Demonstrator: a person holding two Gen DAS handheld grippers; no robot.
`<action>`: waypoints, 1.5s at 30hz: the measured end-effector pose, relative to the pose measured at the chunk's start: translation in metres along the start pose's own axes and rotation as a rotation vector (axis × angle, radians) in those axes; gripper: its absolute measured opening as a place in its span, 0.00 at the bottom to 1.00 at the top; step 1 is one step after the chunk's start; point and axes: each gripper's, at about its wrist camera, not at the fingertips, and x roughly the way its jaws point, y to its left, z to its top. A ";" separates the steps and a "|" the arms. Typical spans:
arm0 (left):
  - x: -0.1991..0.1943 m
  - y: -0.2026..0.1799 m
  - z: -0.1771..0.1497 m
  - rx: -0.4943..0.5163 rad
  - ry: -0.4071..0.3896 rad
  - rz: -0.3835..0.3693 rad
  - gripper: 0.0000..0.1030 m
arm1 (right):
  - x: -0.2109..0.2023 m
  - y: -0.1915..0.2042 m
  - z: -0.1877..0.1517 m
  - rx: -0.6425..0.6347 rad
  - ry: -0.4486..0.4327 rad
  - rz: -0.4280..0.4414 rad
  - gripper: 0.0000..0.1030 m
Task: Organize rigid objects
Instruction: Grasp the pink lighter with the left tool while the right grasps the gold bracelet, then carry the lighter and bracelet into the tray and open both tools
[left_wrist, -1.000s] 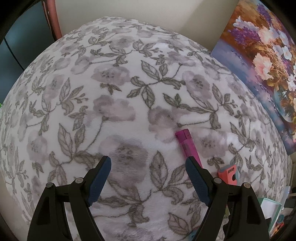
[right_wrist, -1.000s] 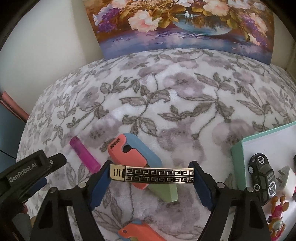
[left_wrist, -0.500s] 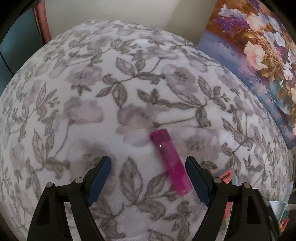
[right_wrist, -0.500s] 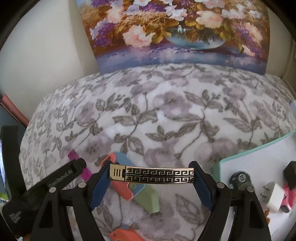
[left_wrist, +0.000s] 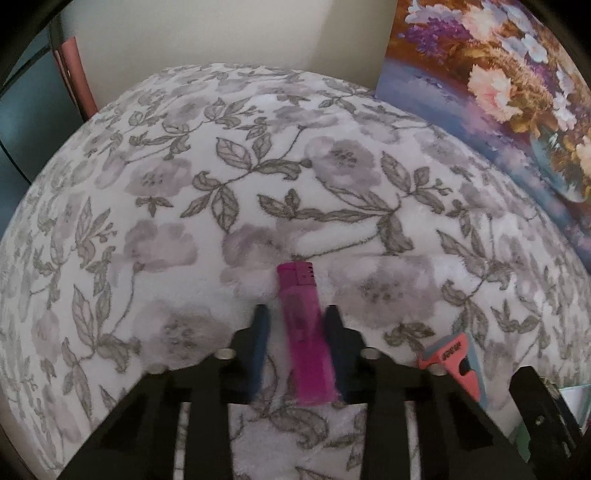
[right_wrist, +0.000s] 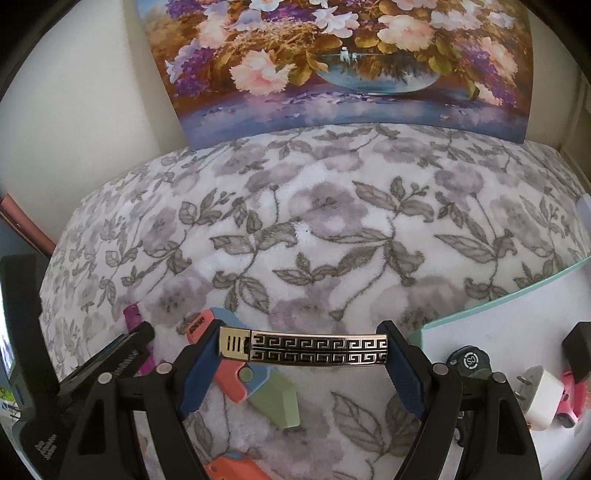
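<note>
A pink lighter (left_wrist: 303, 328) lies on the floral blanket (left_wrist: 258, 166). My left gripper (left_wrist: 295, 317) has its fingers closed in on both sides of the lighter's body. The lighter's tip (right_wrist: 132, 314) shows in the right wrist view beside the left gripper's body (right_wrist: 110, 354). My right gripper (right_wrist: 303, 347) is shut on a metal lighter with a black and gold key pattern (right_wrist: 306, 349), held crosswise above the blanket. Under it lies a coral, blue and green utility knife (right_wrist: 258, 380), which also shows in the left wrist view (left_wrist: 458, 358).
A white tray with a teal rim (right_wrist: 480, 310) at the right holds a black toy car (right_wrist: 469, 362), a white plug (right_wrist: 543, 395) and a pink toy (right_wrist: 572, 402). A second coral knife (right_wrist: 232, 465) lies near the front. A flower painting (right_wrist: 332, 62) leans against the wall.
My left gripper has moved onto the pink lighter and closed around it. My right gripper has carried the metal lighter a little farther right and back.
</note>
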 end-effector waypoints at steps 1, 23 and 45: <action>0.000 0.002 0.000 -0.012 0.004 -0.021 0.20 | 0.000 -0.001 0.000 0.001 0.002 -0.002 0.82; -0.067 -0.005 -0.031 -0.055 0.063 -0.208 0.19 | -0.073 -0.032 -0.008 0.053 -0.007 0.018 0.82; -0.174 -0.103 -0.133 0.239 -0.010 -0.315 0.20 | -0.158 -0.134 -0.057 0.194 -0.037 -0.019 0.82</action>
